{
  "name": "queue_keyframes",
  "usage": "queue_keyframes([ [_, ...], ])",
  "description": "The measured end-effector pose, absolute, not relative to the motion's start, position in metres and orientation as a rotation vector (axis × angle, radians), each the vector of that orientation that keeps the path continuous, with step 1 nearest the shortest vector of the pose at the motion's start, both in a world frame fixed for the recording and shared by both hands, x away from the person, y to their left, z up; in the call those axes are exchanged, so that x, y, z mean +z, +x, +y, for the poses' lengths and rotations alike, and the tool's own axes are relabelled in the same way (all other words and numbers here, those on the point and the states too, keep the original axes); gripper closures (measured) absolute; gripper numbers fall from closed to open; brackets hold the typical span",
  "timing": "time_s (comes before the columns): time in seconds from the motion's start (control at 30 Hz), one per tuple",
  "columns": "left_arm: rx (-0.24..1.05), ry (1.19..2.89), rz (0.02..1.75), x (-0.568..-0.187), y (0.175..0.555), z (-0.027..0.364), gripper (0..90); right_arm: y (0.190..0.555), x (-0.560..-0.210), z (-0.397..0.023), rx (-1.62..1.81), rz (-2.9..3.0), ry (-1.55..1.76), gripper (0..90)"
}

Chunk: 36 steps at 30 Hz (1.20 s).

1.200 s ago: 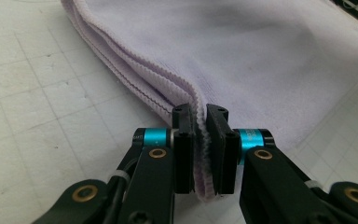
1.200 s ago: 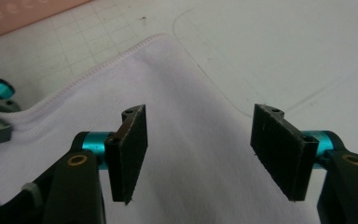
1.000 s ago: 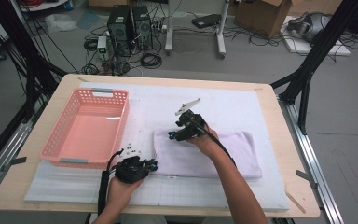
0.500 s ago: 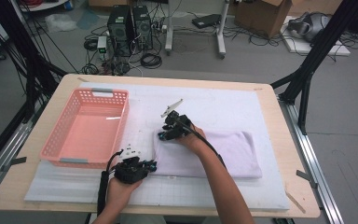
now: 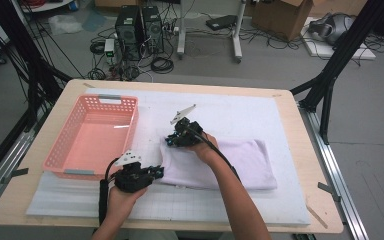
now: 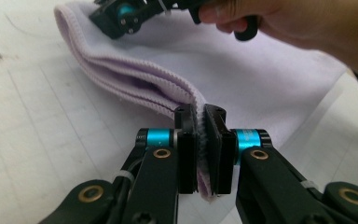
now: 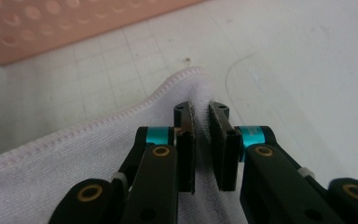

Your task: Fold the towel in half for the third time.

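Observation:
A folded pale lilac towel lies on the white mat in the high view. At its near left corner my left gripper is shut on the towel's folded edge. The left gripper view has the cloth pinched tight between the pads of this gripper. My right gripper sits at the towel's far left corner. Its jaws have just been closing, and in the right gripper view they now press on a ridge of the towel.
A pink plastic basket stands on the mat to the left of the towel, and its wall lies just beyond the right gripper. The white gridded mat covers most of the wooden table.
The right hand has moved left along the towel's far edge to its far left corner, and its jaws have closed on the cloth. The left gripper has kept its grip and place.

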<state>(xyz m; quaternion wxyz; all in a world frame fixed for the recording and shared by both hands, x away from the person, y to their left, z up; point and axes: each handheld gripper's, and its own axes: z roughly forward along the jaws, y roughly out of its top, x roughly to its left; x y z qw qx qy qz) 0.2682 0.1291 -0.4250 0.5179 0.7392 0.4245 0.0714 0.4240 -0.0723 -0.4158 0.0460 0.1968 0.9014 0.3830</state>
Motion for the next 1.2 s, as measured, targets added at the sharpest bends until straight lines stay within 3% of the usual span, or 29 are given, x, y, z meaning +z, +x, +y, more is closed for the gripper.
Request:
queue_keyframes([
  [0.47, 0.112, 1.705, 0.934, -0.408, 0.270, 0.112, 83.3, 0.416, -0.383, -0.102, 1.247, 2.645, 0.560, 81.8],
  [0.8, 0.066, 1.755, 0.861, -0.402, 0.282, 0.068, 83.1, 0.411, -0.367, -0.133, 1.215, 2.590, 0.553, 81.3],
  [1.2, 0.036, 1.805, 0.824, -0.404, 0.295, 0.015, 83.0, 0.409, -0.374, -0.179, 1.199, 2.536, 0.638, 81.3],
])
